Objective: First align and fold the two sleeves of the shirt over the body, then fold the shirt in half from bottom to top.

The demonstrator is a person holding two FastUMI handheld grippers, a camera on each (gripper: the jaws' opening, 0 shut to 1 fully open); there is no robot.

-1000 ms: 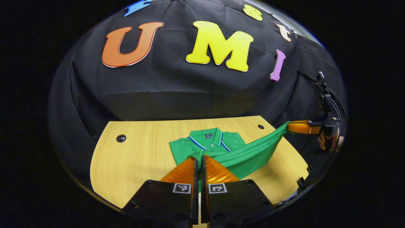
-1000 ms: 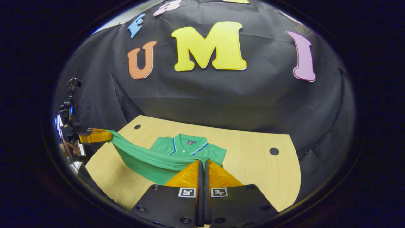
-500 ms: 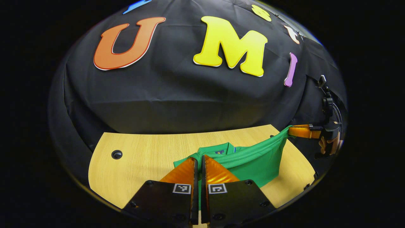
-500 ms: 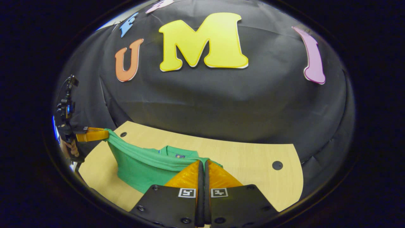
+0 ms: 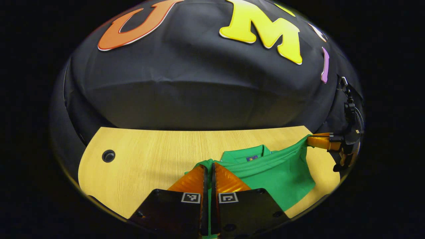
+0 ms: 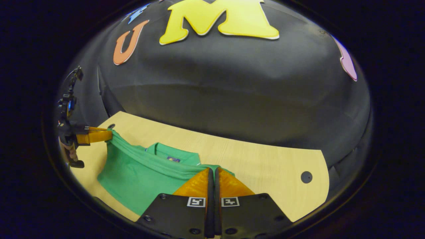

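A green polo shirt (image 5: pixel 282 174) lies on the wooden table (image 5: pixel 149 159), its bottom hem lifted and carried up toward the collar (image 5: pixel 244 155). My left gripper (image 5: pixel 208 167) is shut on one corner of the hem. My right gripper (image 6: pixel 212 171) is shut on the other corner, and the hem stretches taut between them across the shirt (image 6: pixel 139 172). In the left gripper view the right gripper (image 5: pixel 308 139) shows far right with a hand behind it. In the right gripper view the left gripper (image 6: pixel 109 134) shows far left. The collar (image 6: pixel 169 156) peeks above the raised hem.
The table has a round cable hole near its left end (image 5: pixel 108 155) and another near its right end (image 6: pixel 306 177). The black cloth wall rises directly behind the table's far edge.
Both grippers have carried the hem forward toward the collar and lower. The folded-over cloth now covers most of the shirt's body, and the collar is largely hidden.
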